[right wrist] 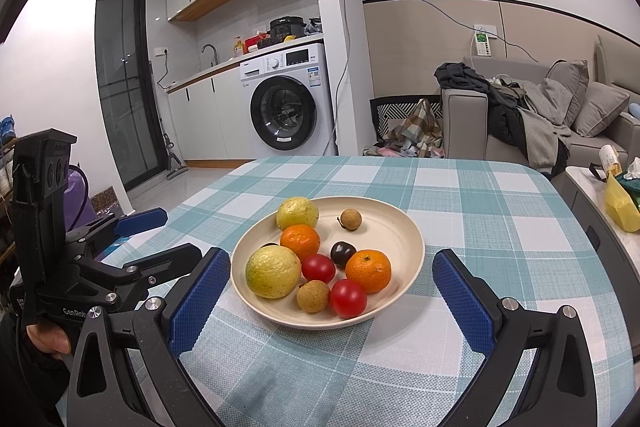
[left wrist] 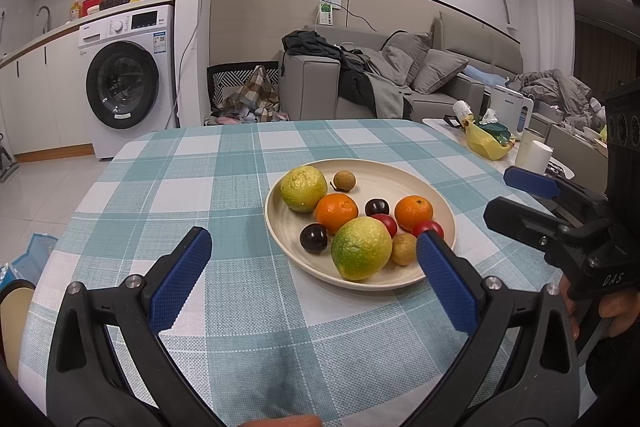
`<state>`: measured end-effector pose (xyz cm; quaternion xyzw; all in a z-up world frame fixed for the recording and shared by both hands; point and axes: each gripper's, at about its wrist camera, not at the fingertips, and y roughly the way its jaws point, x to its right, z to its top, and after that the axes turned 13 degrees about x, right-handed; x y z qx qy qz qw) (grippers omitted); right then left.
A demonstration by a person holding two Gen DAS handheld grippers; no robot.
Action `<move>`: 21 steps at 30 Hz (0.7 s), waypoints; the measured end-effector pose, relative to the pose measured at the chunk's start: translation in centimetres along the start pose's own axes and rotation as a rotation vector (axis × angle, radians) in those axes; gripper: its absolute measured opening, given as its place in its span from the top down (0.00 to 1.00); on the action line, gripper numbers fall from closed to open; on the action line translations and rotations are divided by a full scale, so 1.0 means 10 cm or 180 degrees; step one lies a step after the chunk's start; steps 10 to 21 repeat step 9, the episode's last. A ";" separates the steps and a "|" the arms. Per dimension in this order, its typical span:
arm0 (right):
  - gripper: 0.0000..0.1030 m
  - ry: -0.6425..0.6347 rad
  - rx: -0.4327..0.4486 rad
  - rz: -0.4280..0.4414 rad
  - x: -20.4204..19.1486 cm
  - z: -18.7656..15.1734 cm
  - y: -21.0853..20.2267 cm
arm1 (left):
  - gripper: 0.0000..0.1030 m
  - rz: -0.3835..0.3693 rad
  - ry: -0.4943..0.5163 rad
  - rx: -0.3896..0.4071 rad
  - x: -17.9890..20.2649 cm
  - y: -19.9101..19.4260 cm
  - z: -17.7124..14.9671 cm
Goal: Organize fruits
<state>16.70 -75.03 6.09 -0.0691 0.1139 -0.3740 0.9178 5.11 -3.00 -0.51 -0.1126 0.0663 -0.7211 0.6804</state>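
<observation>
A cream plate (left wrist: 400, 175) (right wrist: 396, 223) on the checked tablecloth holds two yellow-green citrus fruits (left wrist: 361, 248) (right wrist: 273, 271), two oranges (left wrist: 336, 213) (right wrist: 368, 270), two red tomatoes (right wrist: 348, 297), two dark plums (left wrist: 313, 237) and two brown longans (left wrist: 344, 180) (right wrist: 313, 295). My left gripper (left wrist: 314, 255) is open and empty, just left of and before the plate. My right gripper (right wrist: 332, 277) is open and empty, its fingers either side of the plate's near edge; it also shows in the left wrist view (left wrist: 520, 201).
The table (left wrist: 200, 167) (right wrist: 500, 219) is covered with a blue-white checked cloth. A side table with a yellow bag (left wrist: 486, 143) stands at the right. A washing machine (left wrist: 128, 75) and a sofa (left wrist: 420, 79) stand behind.
</observation>
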 end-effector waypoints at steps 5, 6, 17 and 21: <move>0.00 -0.0017 0.0003 0.0003 -0.01 0.00 0.01 | 0.01 0.0015 -0.0010 -0.0005 0.00 0.00 0.00; 0.00 -0.0015 0.0004 0.0004 -0.01 0.00 0.01 | 0.01 0.0000 -0.0013 0.0002 0.01 -0.01 0.00; 0.00 -0.0015 0.0001 0.0001 0.00 0.00 0.01 | 0.01 -0.0003 0.0013 0.0024 0.04 -0.03 0.00; 0.00 -0.0015 0.0001 0.0001 0.00 0.00 0.01 | 0.01 -0.0003 0.0013 0.0024 0.04 -0.03 0.00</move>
